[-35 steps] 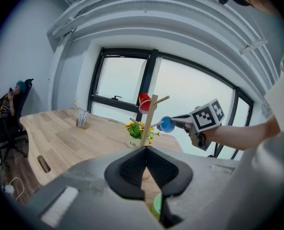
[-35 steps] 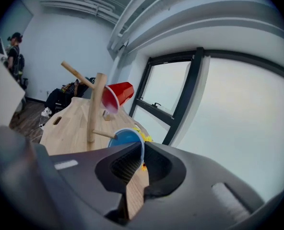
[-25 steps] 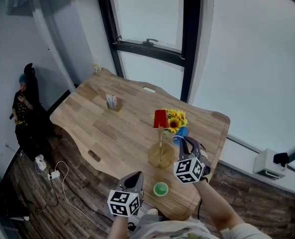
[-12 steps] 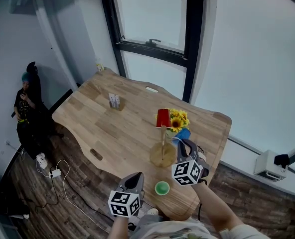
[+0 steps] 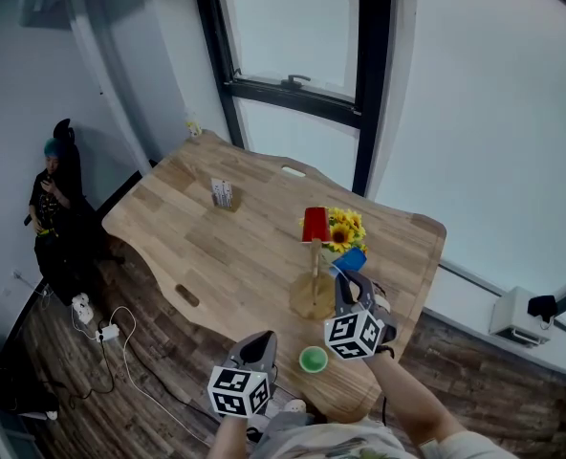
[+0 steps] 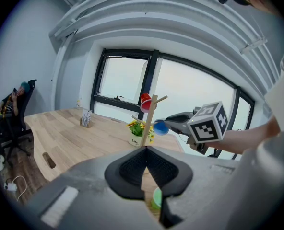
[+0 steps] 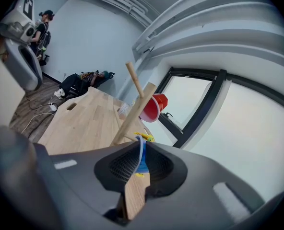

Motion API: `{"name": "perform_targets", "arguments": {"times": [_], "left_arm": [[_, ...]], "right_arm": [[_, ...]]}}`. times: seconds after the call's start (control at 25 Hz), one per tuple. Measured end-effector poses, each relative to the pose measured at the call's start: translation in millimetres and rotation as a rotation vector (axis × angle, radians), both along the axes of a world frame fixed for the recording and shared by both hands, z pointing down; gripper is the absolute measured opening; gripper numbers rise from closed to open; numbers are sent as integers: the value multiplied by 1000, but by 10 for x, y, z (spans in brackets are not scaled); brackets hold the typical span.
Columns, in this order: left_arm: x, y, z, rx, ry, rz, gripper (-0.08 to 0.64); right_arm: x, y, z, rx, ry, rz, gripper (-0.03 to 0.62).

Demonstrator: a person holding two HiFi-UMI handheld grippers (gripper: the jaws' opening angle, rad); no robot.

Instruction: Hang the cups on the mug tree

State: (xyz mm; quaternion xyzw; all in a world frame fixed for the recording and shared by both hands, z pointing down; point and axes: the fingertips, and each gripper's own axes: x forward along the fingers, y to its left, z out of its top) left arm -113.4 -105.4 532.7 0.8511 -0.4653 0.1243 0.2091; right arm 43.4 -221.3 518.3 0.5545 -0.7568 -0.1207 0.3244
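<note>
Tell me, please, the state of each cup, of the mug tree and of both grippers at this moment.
red cup: hangs near the top of the mug tree.
blue cup: held by its rim, close beside the tree; on a peg or not, cannot tell.
green cup: stands on the table, mouth up, free.
mug tree: upright on the table.
left gripper: shut, empty.
right gripper: shut on the blue cup.
</note>
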Motion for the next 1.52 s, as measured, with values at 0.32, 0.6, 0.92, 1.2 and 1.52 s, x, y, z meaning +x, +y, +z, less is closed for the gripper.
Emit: {"name": "perform_targets", "arguments": {"times": [0.32, 0.6, 0.92, 1.2, 1.52], "left_arm": [[70, -3, -14, 4, -3, 20, 2], [145, -28, -12, 3, -6, 30, 2], [133, -22, 33, -6, -12, 22, 2], [142, -11, 38, -10, -11, 17, 2], [133, -1, 42, -7, -12, 13, 2]], "right_arm": [[-104, 51, 55, -11, -11, -29, 41], [-201, 90, 128, -20, -9, -62, 44], [-275, 139, 245, -47, -4, -88, 37], [-332, 161, 268, -81, -53, -132, 62], [-411, 268, 257, -109, -86, -217, 130]]}}
